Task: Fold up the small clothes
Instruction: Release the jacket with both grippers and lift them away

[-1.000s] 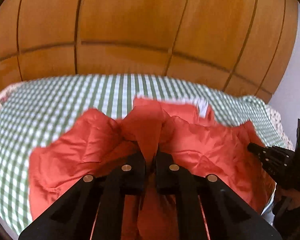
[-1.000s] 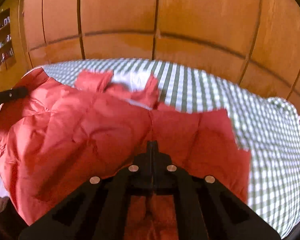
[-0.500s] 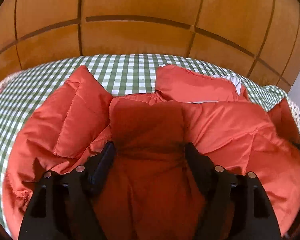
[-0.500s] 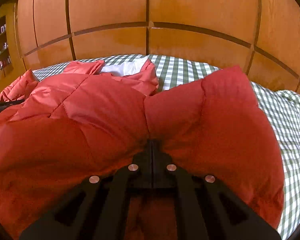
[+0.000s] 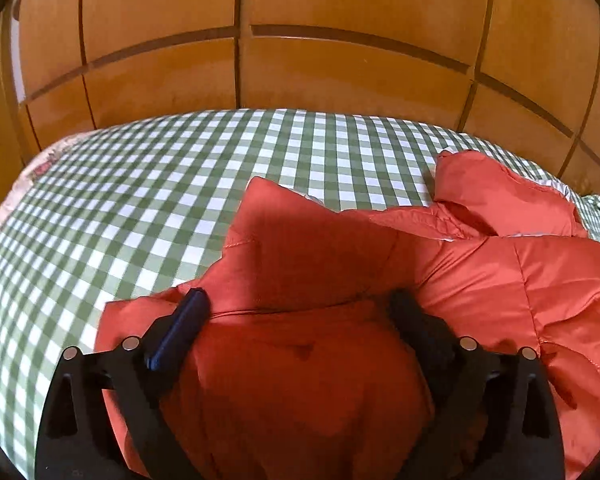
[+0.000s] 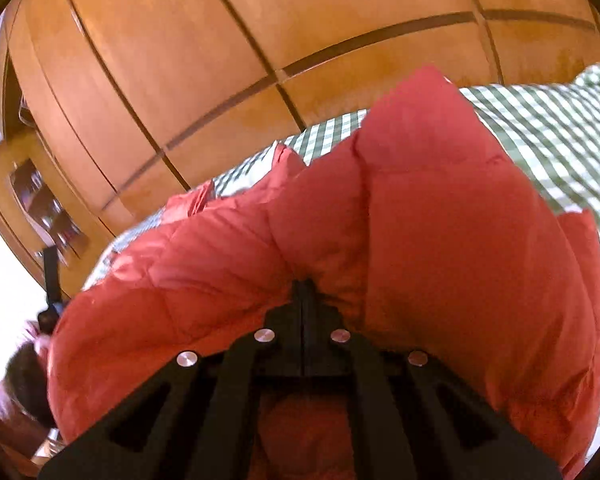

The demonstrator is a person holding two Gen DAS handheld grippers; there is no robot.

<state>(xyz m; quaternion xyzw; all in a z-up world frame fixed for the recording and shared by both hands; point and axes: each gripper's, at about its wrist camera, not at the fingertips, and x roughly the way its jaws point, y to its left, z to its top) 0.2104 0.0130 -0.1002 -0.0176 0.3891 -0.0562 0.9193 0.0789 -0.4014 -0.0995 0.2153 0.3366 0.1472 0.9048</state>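
Note:
A small orange-red quilted jacket (image 5: 480,272) lies bunched on the green-and-white checked bed cover (image 5: 180,184). My left gripper (image 5: 300,304) is open, its jaws wide apart, with jacket fabric lying loose between and over them. My right gripper (image 6: 303,286) is shut on a fold of the jacket (image 6: 440,220) and holds it raised, so the cloth drapes over the fingers. The right wrist view is tilted and blurred. The jacket's white lining shows at its collar (image 5: 556,188).
A wooden panelled wardrobe (image 5: 300,40) stands right behind the bed. The bed's left edge has a floral trim (image 5: 40,168). In the right wrist view a wooden shelf unit (image 6: 48,208) stands at far left, and the person's hand and dark strap (image 6: 50,280) show there.
My left gripper opened and let go of the jacket, then swung left over the cover. My right gripper stayed shut on the fabric, lifted it and tilted.

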